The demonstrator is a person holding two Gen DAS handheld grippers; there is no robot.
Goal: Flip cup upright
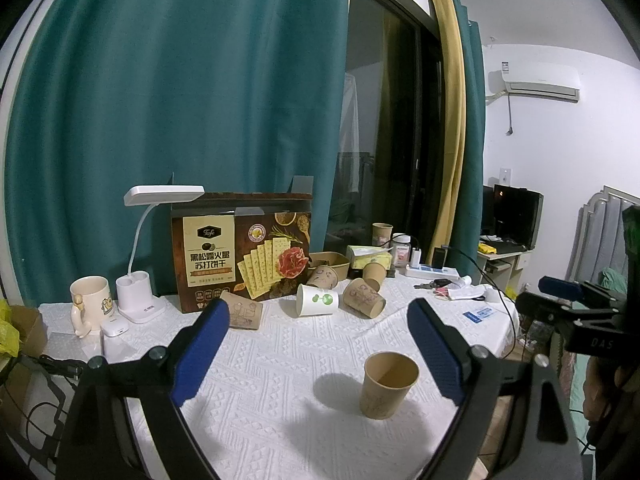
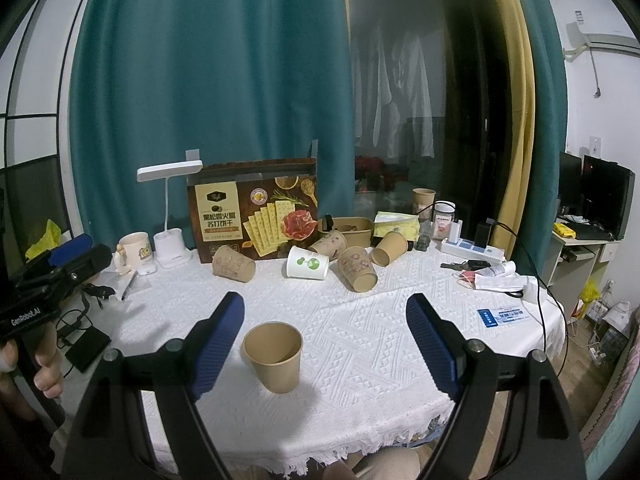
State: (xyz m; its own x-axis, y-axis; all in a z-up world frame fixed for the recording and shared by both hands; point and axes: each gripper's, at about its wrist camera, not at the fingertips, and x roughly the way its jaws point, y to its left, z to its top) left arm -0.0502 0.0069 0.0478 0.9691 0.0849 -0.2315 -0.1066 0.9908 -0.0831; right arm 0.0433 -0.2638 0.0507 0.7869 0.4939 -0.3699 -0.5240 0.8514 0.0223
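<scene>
Between both spread fingers [image 2: 224, 332], upright cup [image 2: 273, 356].

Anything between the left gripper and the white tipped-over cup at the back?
Nothing visible. The left gripper is open and empty. The white cup lies on its side straight ahead across bare tablecloth. The upright brown cup stands nearer, off to the right of that line. Brown cups lie close on both sides of the white one.

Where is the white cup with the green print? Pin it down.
The white cup lies on its side in the row of tipped cups at the back of the table, just in front of the cracker box, with a brown cup right beside it.
</scene>
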